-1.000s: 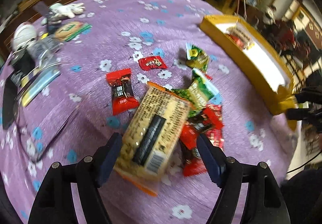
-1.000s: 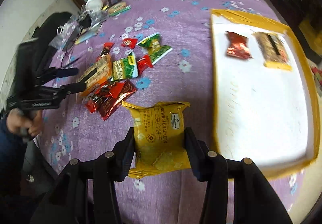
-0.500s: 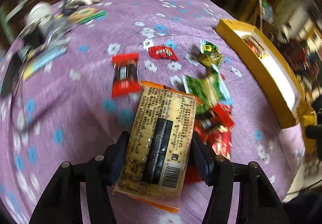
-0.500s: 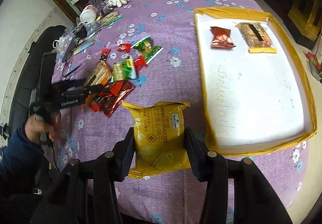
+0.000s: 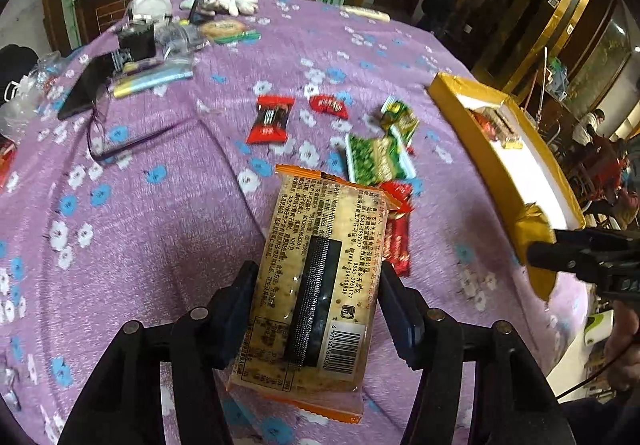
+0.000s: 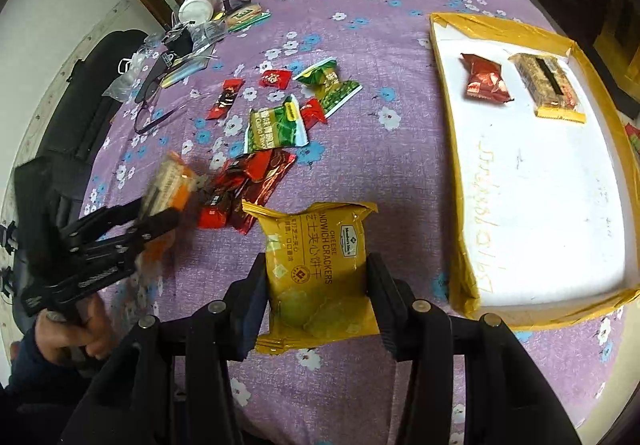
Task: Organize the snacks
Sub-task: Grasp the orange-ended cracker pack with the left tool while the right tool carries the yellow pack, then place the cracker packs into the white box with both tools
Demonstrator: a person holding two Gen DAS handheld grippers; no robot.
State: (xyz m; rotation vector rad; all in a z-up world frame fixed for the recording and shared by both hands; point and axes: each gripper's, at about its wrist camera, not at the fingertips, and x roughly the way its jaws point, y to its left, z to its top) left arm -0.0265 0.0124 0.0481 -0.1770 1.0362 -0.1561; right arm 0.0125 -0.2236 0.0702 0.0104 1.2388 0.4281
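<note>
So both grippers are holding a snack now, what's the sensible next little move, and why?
Probably carry the yellow cracker pack, clamped in the right gripper, sideways over the tray rim. The tray sits right beside it with bare white floor, and two snacks already lie at its far end.

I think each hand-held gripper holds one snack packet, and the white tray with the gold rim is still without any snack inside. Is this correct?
Not quite. The tray is not empty: the right wrist view shows a red packet and a cracker bar lying in it. The rest holds: the left hand-held gripper holds a cracker packet, the right hand-held gripper a yellow packet.
</note>
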